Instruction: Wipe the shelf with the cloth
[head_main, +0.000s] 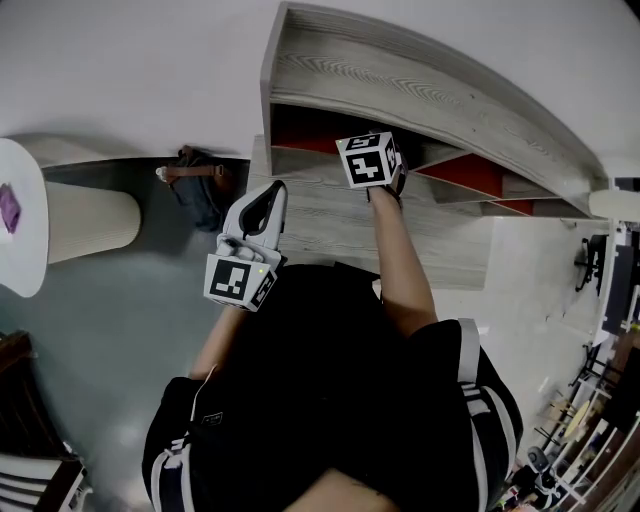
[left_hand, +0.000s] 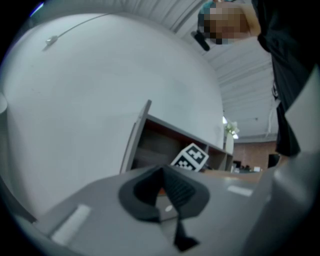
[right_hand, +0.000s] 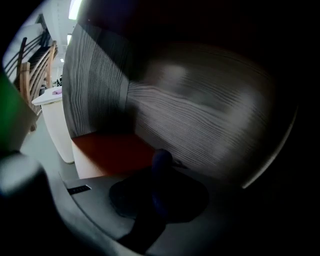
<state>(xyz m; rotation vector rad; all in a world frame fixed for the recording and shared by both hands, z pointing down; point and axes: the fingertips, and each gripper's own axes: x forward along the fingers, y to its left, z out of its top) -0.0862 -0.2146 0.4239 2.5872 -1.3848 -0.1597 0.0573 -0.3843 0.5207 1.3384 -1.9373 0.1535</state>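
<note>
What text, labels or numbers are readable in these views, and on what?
No readable text in any view.
Left marker cube, right marker cube: black-and-white square patterns only, no letters or digits.
Small dark label on the right gripper: too blurred to read.
Pale stickers on the left gripper: blurred, nothing legible.
Cloth in the right gripper: no print visible.

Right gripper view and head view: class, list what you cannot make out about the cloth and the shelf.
- cloth: the right gripper view shows only a dark lump in the shut right claw; shadow hides its shape. In the head view the marker cube covers it.
- shelf: in the head view, its top board hides the compartment's inside.
- Dust on the shelf: the right gripper view is too dim.
</note>
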